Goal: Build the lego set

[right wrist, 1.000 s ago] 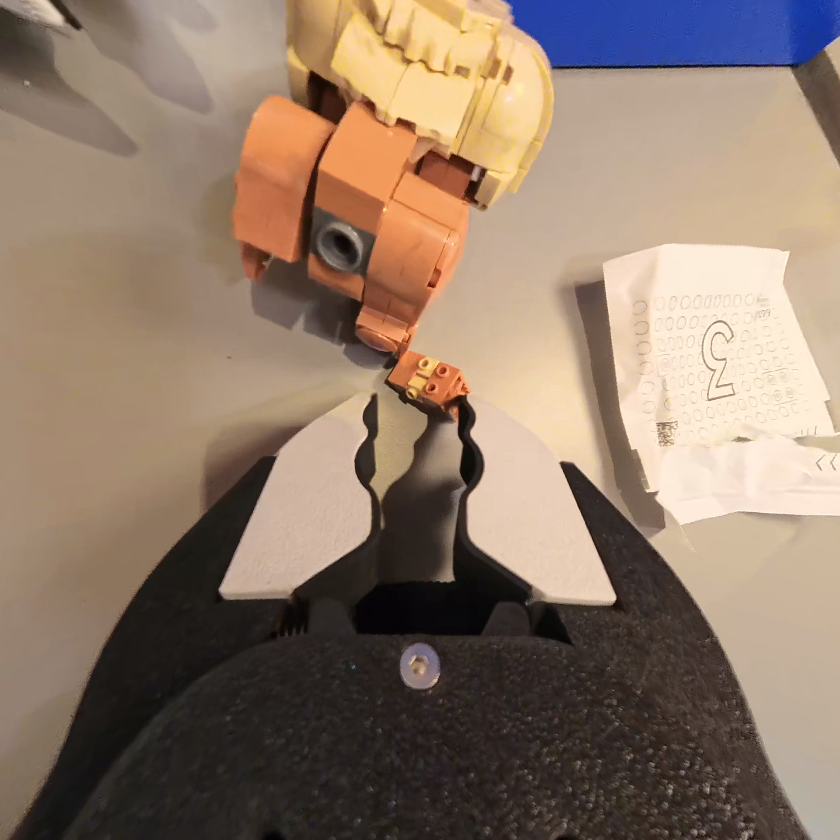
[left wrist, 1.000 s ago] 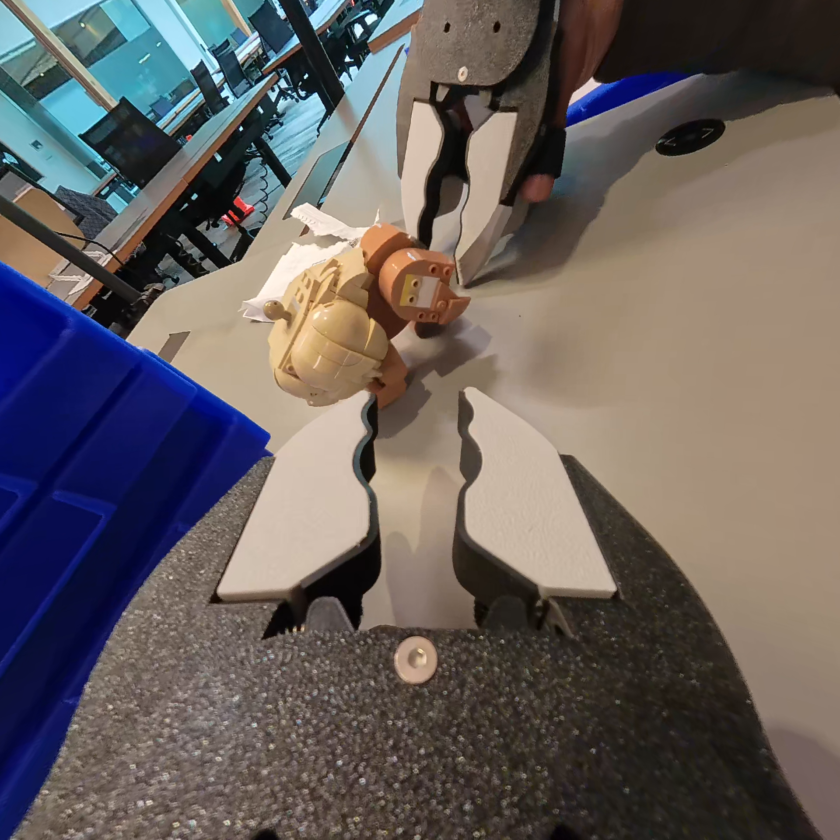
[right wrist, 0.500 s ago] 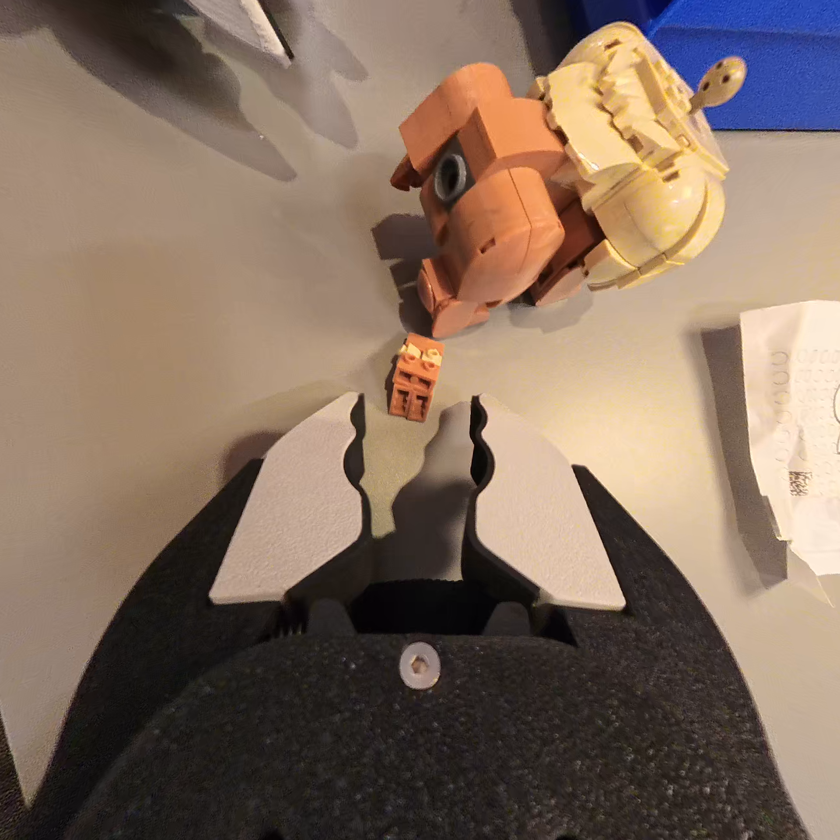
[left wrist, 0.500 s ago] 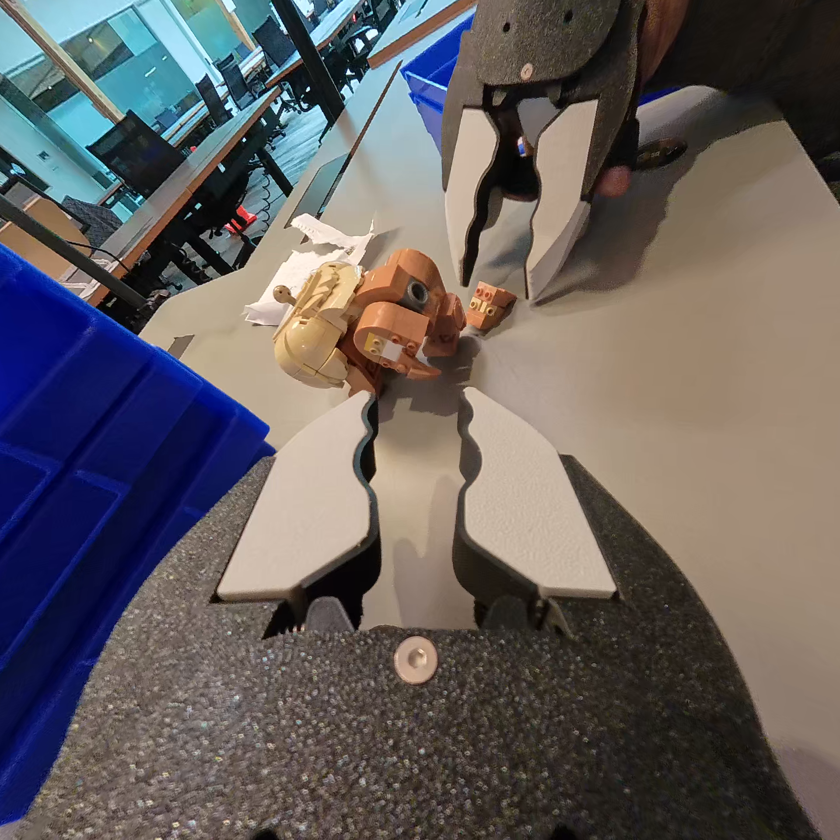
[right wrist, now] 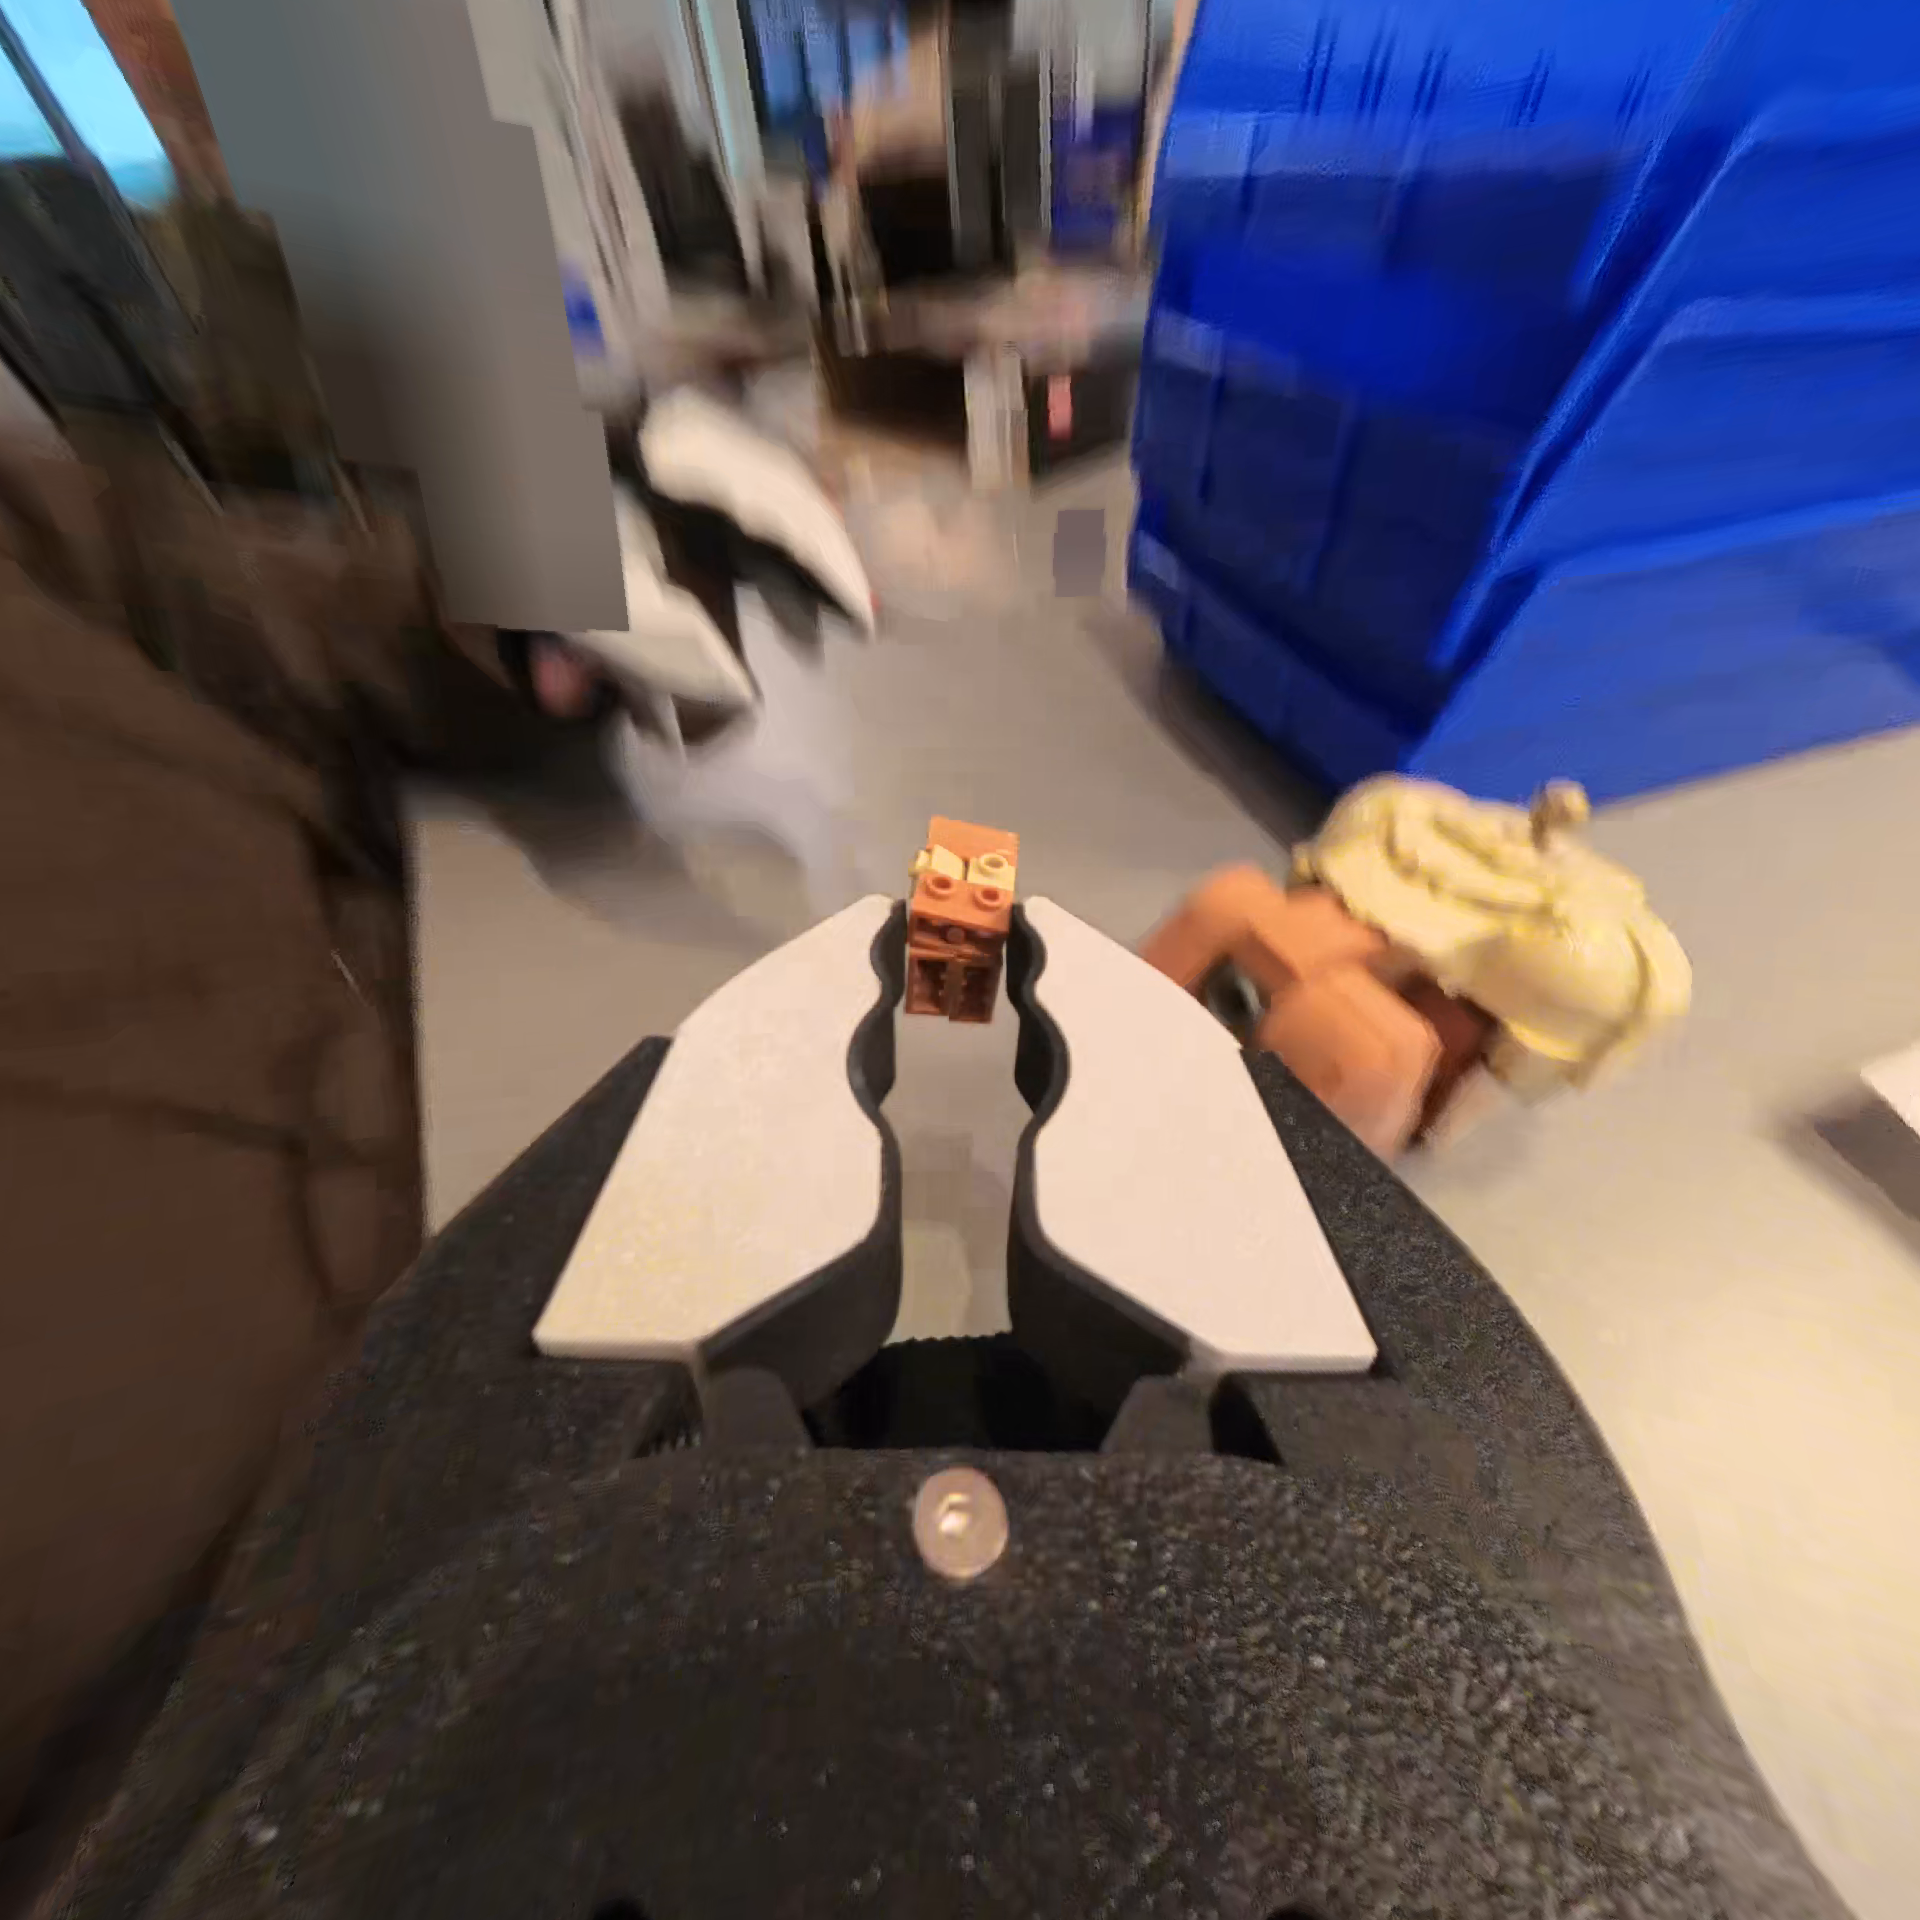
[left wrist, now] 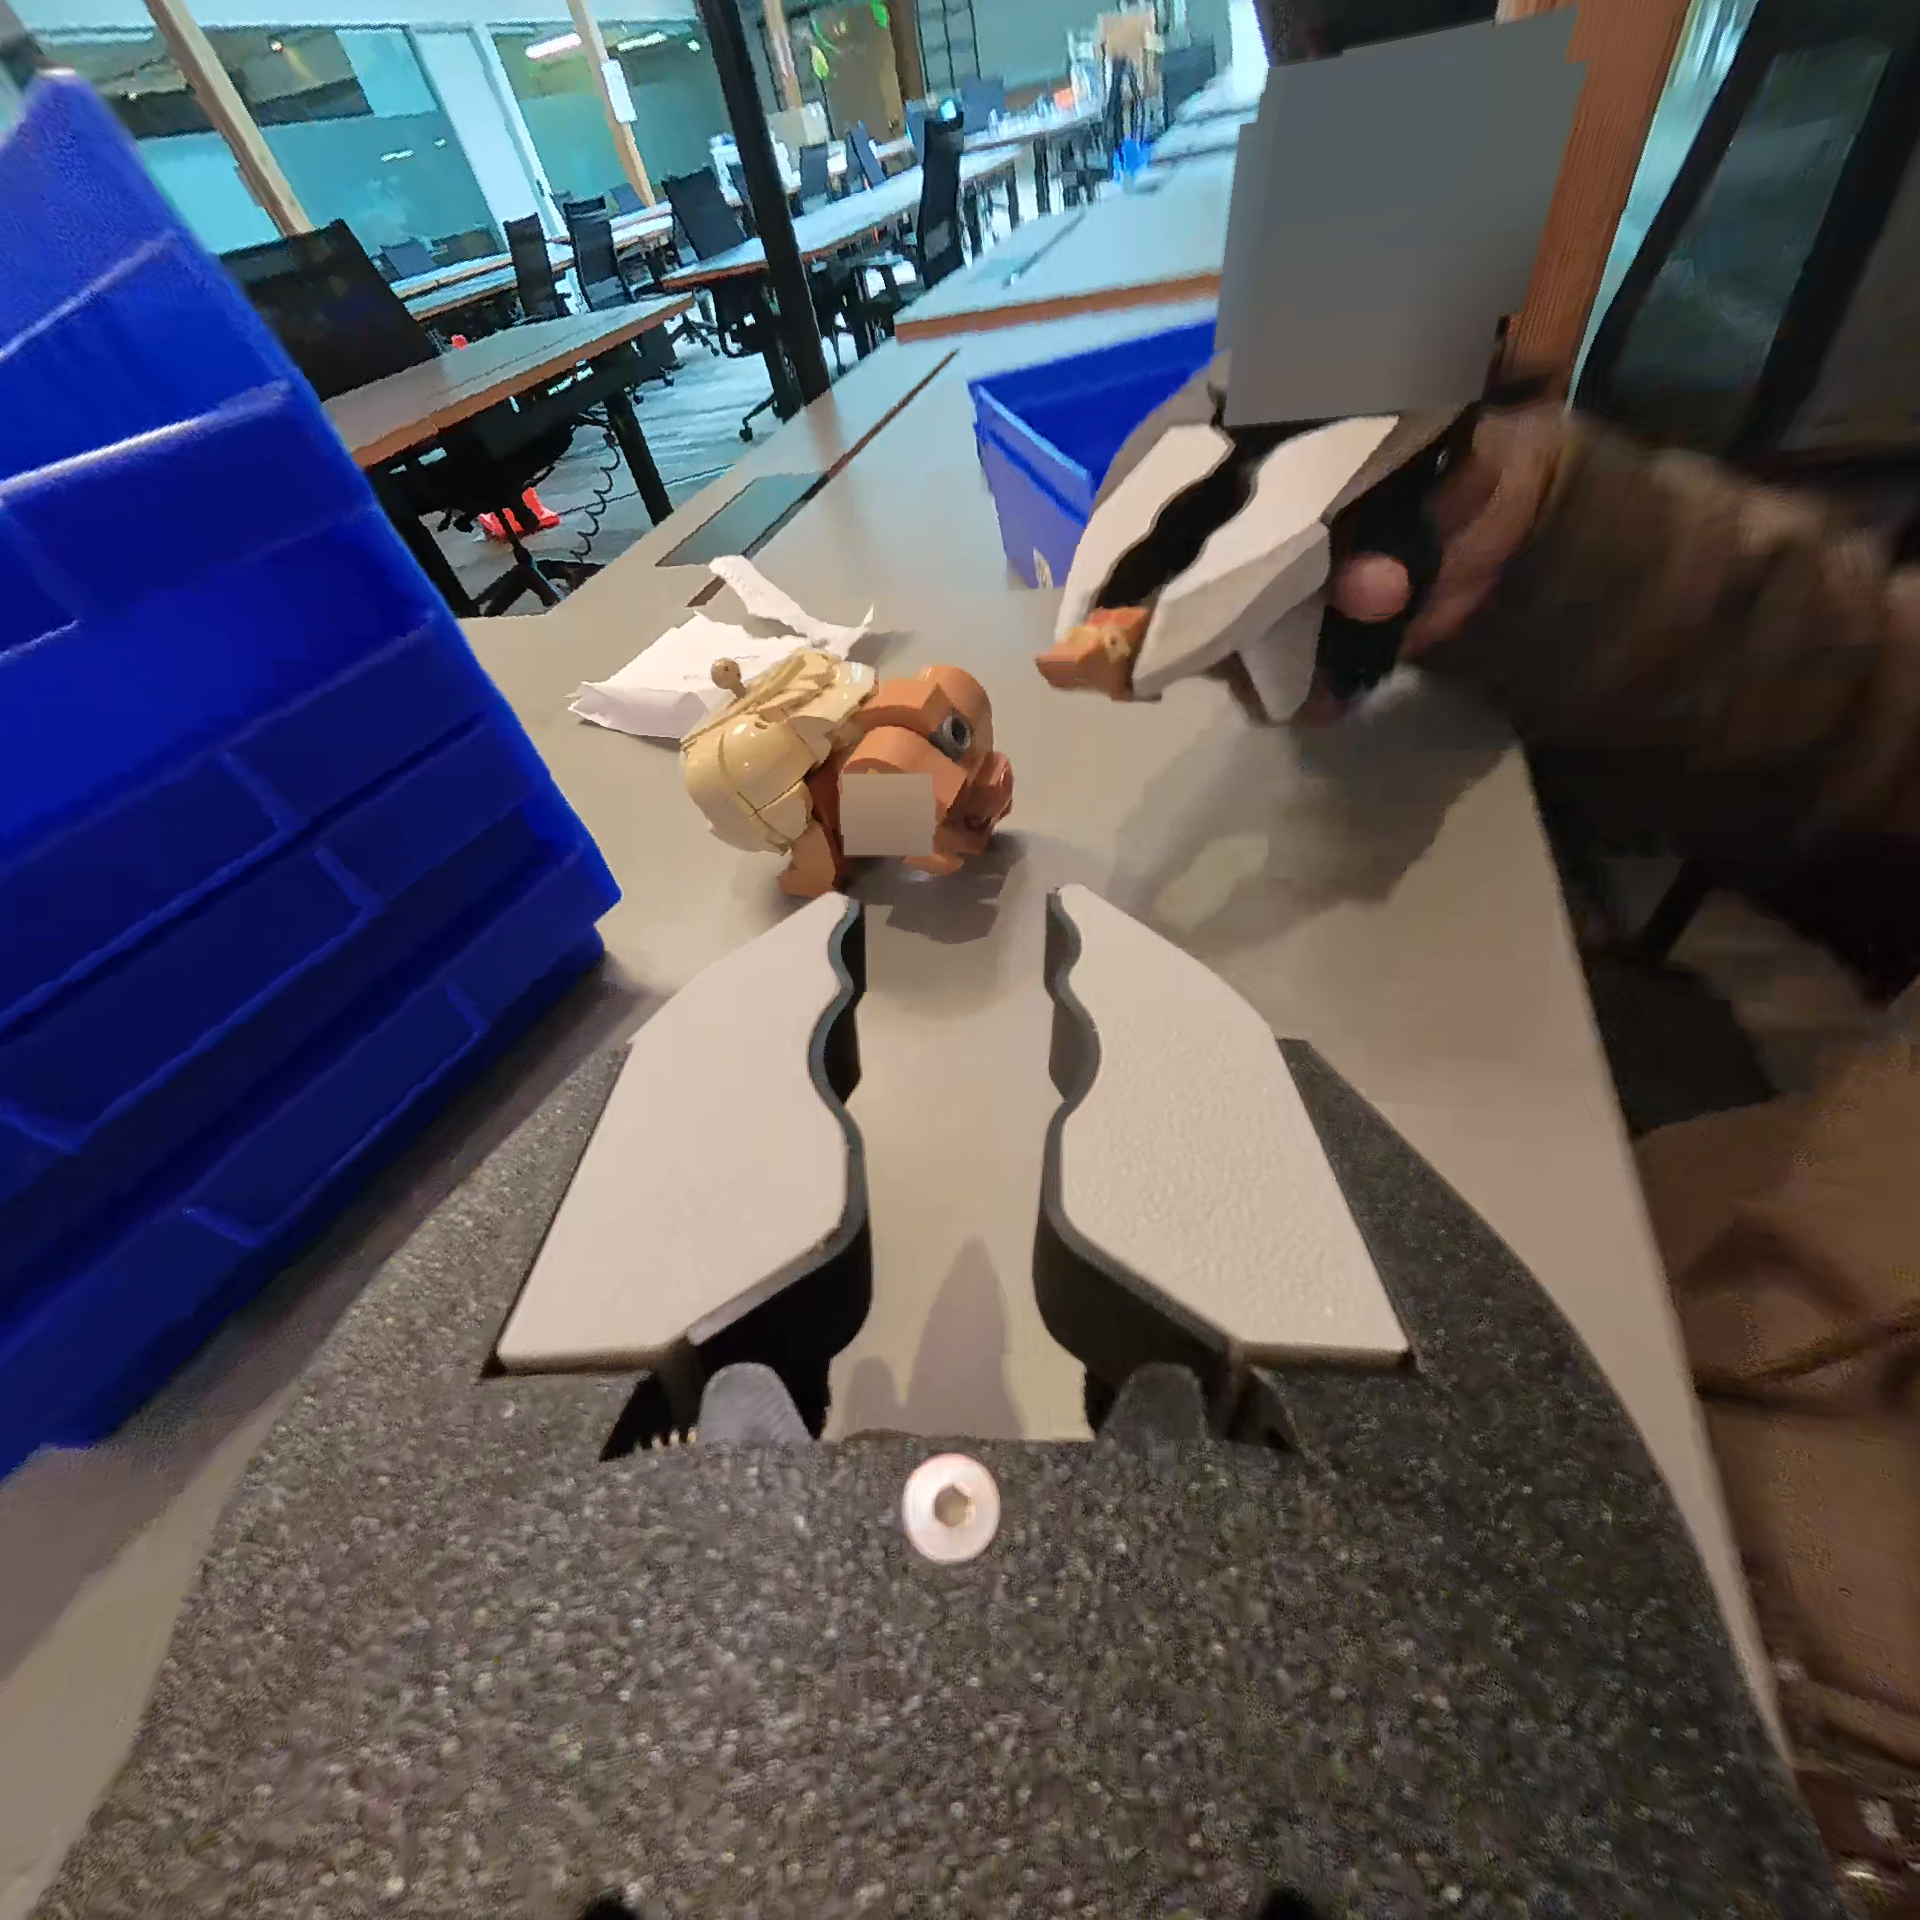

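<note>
right tool [right wrist: 954, 940]: clamped on small brown brick piece [right wrist: 958, 920] by its tips, lifted, could slip
left tool [left wrist: 951, 914]: apart, empty
lego figure [left wrist: 842, 774]: loose on worktop [left wrist: 1299, 997], probably skids when pressed

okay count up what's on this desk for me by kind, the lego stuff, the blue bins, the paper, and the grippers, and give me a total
Lego builds: 2, the tan and brown model lying on the table and the small brown piece held in the right gripper.
Blue bins: 2, the near bin and the far bin.
Torn paper bag: 1.
Grippers: 2, counting the left gripper, jaws open and empty.
Total: 7.
</note>
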